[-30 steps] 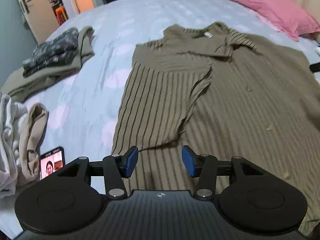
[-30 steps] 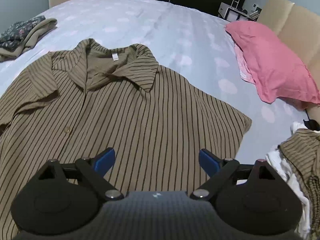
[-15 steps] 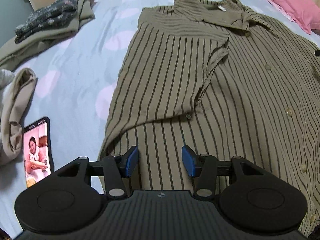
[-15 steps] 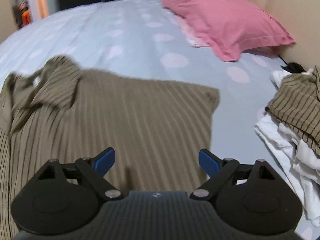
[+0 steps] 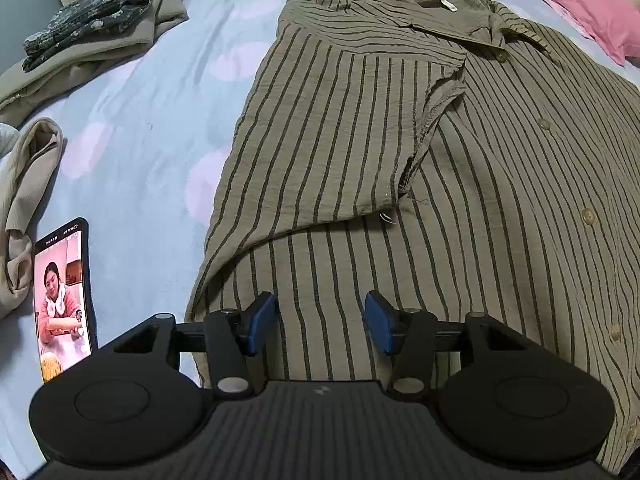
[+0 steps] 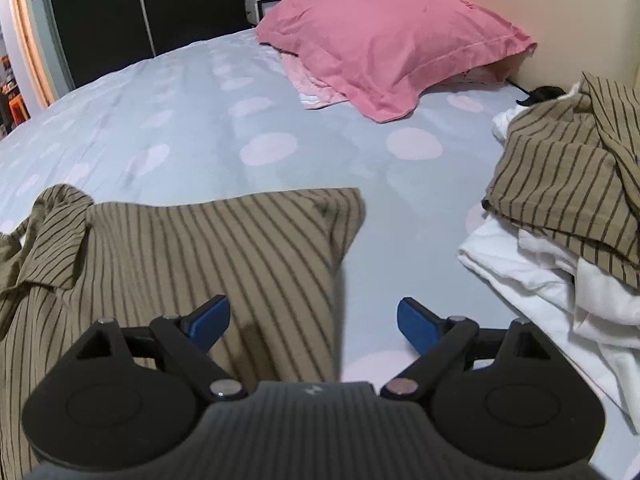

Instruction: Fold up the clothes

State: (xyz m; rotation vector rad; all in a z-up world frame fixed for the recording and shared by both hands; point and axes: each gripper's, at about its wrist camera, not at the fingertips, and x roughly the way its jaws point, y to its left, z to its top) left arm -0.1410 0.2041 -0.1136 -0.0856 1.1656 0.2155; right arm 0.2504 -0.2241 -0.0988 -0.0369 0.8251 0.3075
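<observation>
We hover our left gripper [image 5: 320,322], jaws opening and empty, over the striped shirt's [image 5: 460,200] hem; right gripper [image 6: 314,322], wide and empty, straddles its unfolded side edge.

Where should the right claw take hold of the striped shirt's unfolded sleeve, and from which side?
Grip the outer corner of the sleeve of the striped shirt, coming from the bare sheet beside it. That edge lies flat and free, and the right claw is open over it. The other sleeve is already folded inward, so this one likely mirrors it.
</observation>
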